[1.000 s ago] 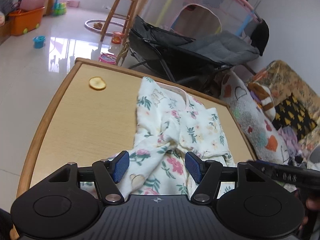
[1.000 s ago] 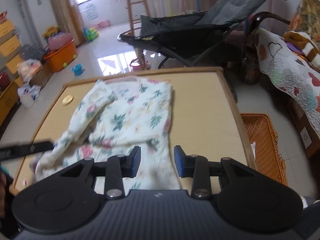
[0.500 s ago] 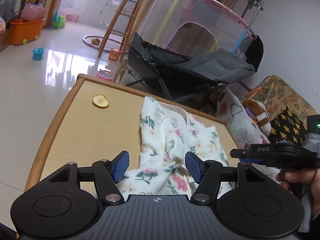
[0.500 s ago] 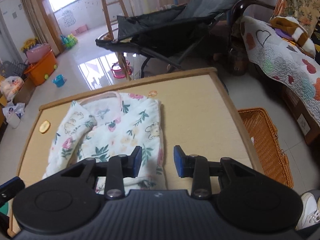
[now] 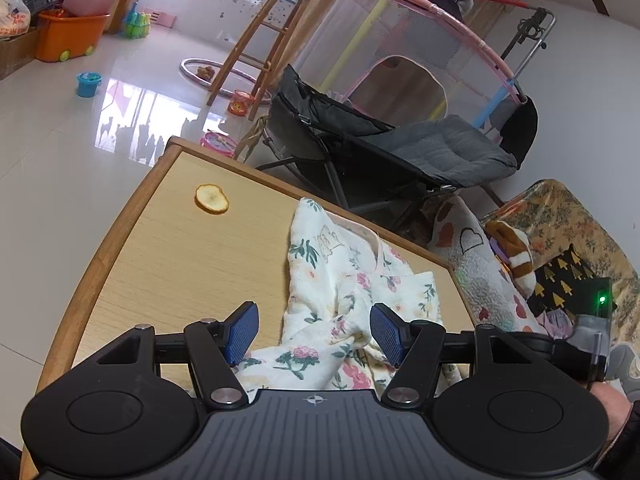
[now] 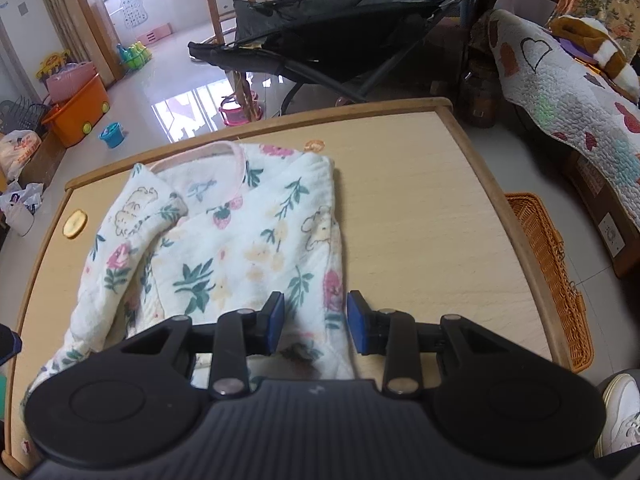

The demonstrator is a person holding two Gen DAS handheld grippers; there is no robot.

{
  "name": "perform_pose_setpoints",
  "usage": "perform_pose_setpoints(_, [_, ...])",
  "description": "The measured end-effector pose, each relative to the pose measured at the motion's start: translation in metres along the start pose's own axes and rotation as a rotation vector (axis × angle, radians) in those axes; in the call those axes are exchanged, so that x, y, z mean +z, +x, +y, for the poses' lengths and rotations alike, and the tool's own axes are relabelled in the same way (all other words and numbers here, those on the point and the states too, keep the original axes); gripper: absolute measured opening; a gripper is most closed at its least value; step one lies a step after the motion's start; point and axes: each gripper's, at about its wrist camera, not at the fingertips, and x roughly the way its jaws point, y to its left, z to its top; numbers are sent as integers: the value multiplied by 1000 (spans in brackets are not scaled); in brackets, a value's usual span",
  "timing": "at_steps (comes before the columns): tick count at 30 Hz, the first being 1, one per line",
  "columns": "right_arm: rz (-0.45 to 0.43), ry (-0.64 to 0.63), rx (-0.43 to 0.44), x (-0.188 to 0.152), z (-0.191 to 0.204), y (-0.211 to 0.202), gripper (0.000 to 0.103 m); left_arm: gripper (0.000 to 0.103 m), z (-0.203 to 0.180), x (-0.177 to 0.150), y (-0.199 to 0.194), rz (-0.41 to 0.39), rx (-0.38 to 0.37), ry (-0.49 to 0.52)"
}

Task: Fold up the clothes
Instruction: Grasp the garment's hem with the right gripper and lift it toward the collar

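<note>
Garment: Although partly folded, the floral baby top [image 6: 248,248] lies on the tabletop [image 6: 420,216], pink-trimmed neckline toward the far edge, 1 sleeve laid across its chest and its near hem bunched.
Left claw: The left claw [image 5: 312,334] stands open with rumpled hem cloth lying between its 2 blue pads, neither pad visibly pressing on it.
Right claw: The right claw [image 6: 315,322] is also parted, narrower, hovering above the right-hand edge of the top near the hem; nothing is gripped.
Handling: The fabric looks soft, light and quilted, so it will likely drape and sag as soon as it is lifted, and layers may slip over each other; it is not fragile.
Where to hold: A pinch at the hem corners or along the thicker side seam seems safest, catching both layers so the fold travels together.
Risk: Grabbing only the top layer could undo the sleeve fold.
Nearby: A round yellowish slice [image 5: 212,199] rests well apart on the tabletop, and a wicker basket [image 6: 548,256] sits on the floor beside it.
</note>
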Motion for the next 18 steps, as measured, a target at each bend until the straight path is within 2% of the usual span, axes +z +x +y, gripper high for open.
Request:
perform_pose_setpoints(4, [-3,-29,-8,0,4,0,31,64,3,-1,0,3,3,-10])
perform_pose_setpoints(8, [-1,-55,3,-1,9,0,14,64,7,-1,2,7,2,-30])
perform_pose_setpoints(10, [-11,-61,8,-2,9,-2,10,64,9,-2,3,11,-1,-41])
perform_pose_setpoints(16, [-49,-107,7,1,16,-12,8,64,16,-2,4,12,6,-79])
perform_pose_setpoints(18, [-65,-161,4,2,24,-17,8,64,18,-2,6,16,4,-96])
